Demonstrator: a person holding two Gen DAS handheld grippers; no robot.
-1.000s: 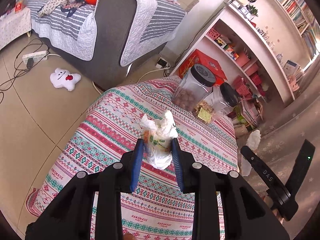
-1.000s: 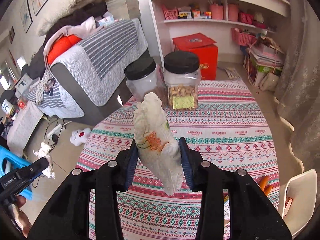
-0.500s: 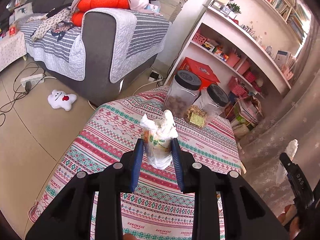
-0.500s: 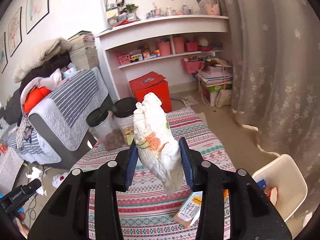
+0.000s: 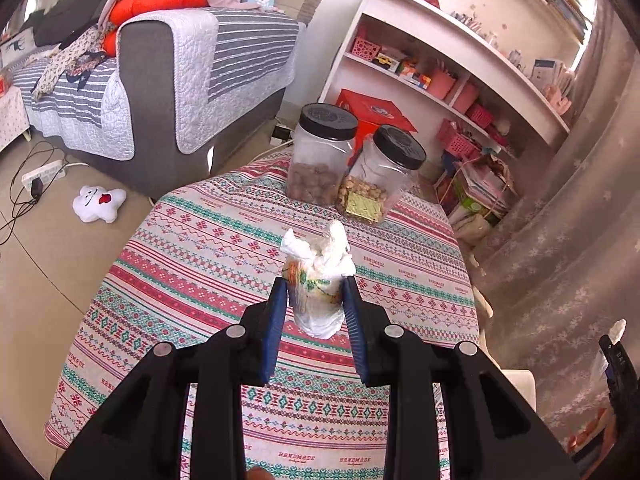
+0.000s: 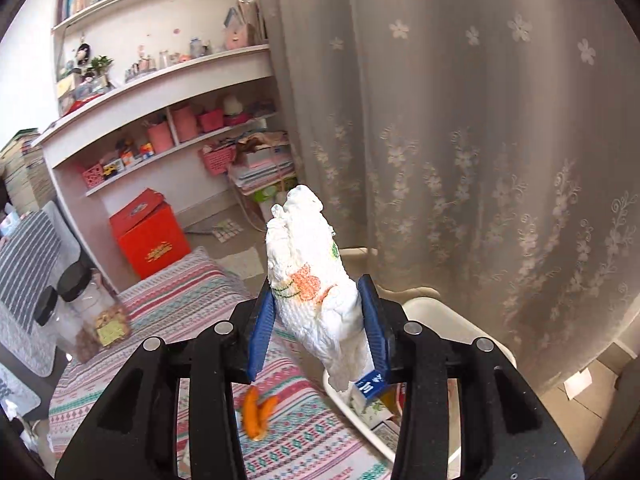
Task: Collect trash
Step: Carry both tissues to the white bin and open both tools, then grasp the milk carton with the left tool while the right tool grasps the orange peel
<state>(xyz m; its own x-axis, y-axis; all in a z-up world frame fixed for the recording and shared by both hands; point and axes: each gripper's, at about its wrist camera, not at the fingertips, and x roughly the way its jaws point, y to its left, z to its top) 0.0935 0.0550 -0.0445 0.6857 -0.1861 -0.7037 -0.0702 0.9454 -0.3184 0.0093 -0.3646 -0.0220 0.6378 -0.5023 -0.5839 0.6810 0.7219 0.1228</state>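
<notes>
My left gripper [image 5: 315, 298] is shut on a crumpled white tissue [image 5: 318, 280] with orange and green print, held above the patterned tablecloth [image 5: 200, 264]. My right gripper [image 6: 316, 306] is shut on a second crumpled tissue [image 6: 310, 280] of the same kind, held above the rim of a white trash bin [image 6: 436, 312] beside the table. The bin holds a small blue-and-white carton [image 6: 370, 388] and other scraps. The right gripper also shows at the far right edge of the left wrist view [image 5: 616, 356].
Two black-lidded jars [image 5: 352, 168] stand at the table's far side. Orange peel pieces [image 6: 258, 410] lie on the cloth near the bin. A floral curtain [image 6: 480, 140] hangs behind the bin. White shelves [image 6: 160, 120], a red box [image 6: 148, 232] and a grey sofa [image 5: 172, 80] surround the table.
My right gripper has swung right with its tissue, from facing the jars to over the white bin by the curtain. My left gripper kept its tissue and drifted slightly over the table.
</notes>
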